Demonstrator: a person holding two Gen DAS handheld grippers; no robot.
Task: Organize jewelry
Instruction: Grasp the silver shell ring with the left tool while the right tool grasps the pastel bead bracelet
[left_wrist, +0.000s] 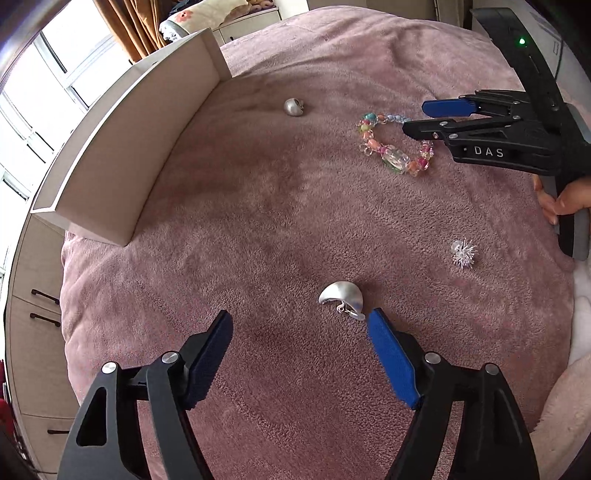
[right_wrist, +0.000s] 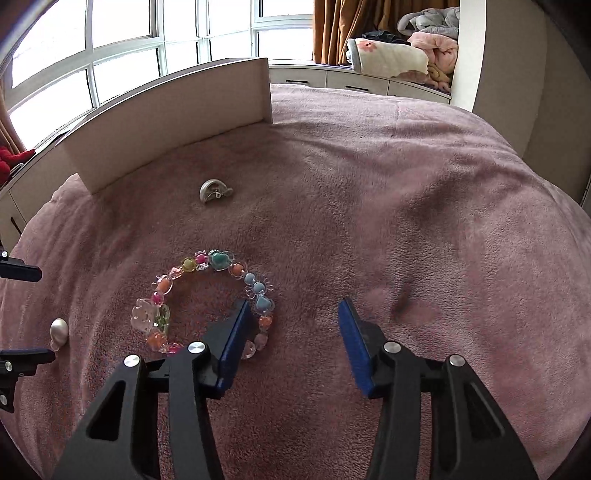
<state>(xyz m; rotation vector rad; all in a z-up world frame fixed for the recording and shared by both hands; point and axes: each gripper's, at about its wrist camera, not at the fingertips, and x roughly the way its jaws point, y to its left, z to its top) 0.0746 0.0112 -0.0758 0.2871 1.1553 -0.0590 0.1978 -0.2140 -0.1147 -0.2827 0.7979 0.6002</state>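
Note:
A beaded bracelet (right_wrist: 207, 295) of many colours lies on the pink blanket (right_wrist: 369, 221). My right gripper (right_wrist: 294, 305) stands open over it. Its left finger is inside the loop, and the bracelet's right strand (right_wrist: 264, 306) lies between the jaws beside that pad, while the other pad is apart. In the left wrist view the bracelet (left_wrist: 391, 146) lies under the right gripper (left_wrist: 413, 117). My left gripper (left_wrist: 299, 317) is open, low over the blanket. A silver crescent earring (left_wrist: 341, 299) lies just ahead of its right fingertip, not gripped.
A shallow white box (left_wrist: 147, 129) stands on the blanket's far left side. A second silver earring (left_wrist: 294, 107) lies near it. At the right lies a spiky silver piece (left_wrist: 463, 253). A hand (left_wrist: 557, 199) holds the right gripper. Cabinets and windows are behind.

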